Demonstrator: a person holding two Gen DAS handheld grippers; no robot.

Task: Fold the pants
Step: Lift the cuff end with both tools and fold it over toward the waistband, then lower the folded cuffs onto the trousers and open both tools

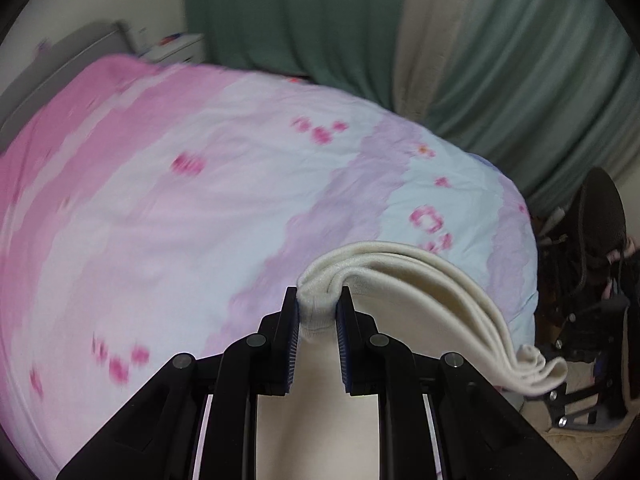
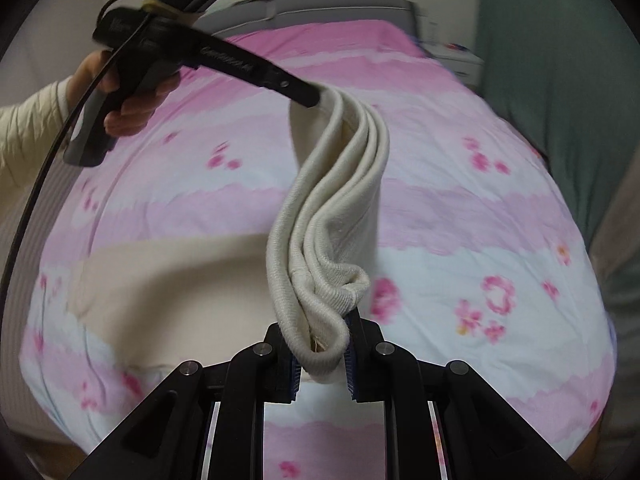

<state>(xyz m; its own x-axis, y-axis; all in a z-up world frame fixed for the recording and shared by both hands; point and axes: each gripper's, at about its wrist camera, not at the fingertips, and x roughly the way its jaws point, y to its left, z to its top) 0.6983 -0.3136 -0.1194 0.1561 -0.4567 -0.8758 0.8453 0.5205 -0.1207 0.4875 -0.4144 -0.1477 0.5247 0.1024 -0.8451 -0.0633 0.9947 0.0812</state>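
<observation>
My left gripper (image 1: 318, 300) is clamped on one bunched end of the waistband of the pants (image 1: 440, 292); my right gripper (image 2: 322, 344) is clamped on the other end. Jaws on both are nearly closed, with ribbed cream fabric pressed between the pads. The waistband runs as a layered strip from one gripper to the other, its long axis spanning the two. The pants are held above the bed (image 2: 480, 220), and the cloth below the band hangs toward it.
</observation>
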